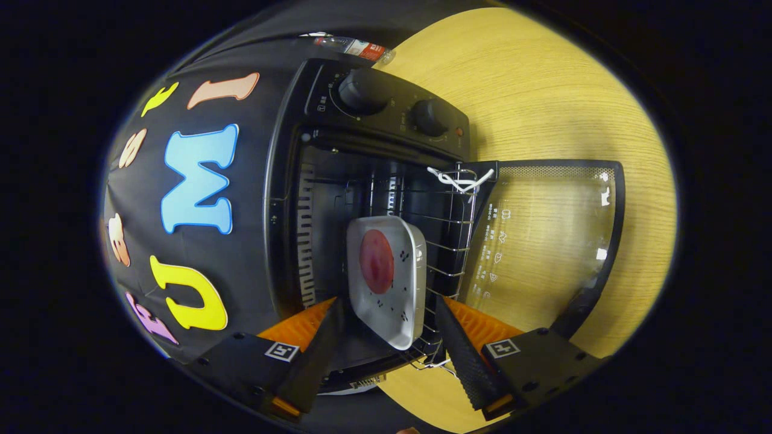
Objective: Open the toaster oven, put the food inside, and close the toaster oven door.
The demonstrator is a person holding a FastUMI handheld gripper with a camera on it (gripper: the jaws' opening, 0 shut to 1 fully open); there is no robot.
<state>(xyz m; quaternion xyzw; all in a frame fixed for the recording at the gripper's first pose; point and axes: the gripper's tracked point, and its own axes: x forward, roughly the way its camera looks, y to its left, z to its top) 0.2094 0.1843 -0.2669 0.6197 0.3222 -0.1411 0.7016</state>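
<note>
The claw (386,337) stands open, its two fingers spread wide apart and gripping nothing; the orange-backed left finger (316,337) and the ribbed right finger (464,352) sit to either side of the near end of a white tray (401,301), without touching it as far as can be judged. The tray carries the food, a round red slice (377,261), lying flat near its middle. The tray rests on the wire rack (443,241) inside the toaster oven (289,181), just ahead of and between the fingers. Its long axis runs from the claw into the oven cavity, with the far short edge toward the back wall and the near corner close to the oven mouth. The oven door (555,229) hangs fully open, its glass panel spread over the wooden surface (543,90) and its dark handle (588,298) on the outer edge, beyond the right finger. Two control knobs (362,90) sit on the panel beside the cavity, and a plastic bottle (356,47) lies beyond the oven. Judged from this arrangement, the loading step is complete and the closing step is in hand. The next move calls for drawing the claw clear of the tray, bringing it to the door's outer edge, and swinging the door back against the oven front without knocking the rack.
</note>
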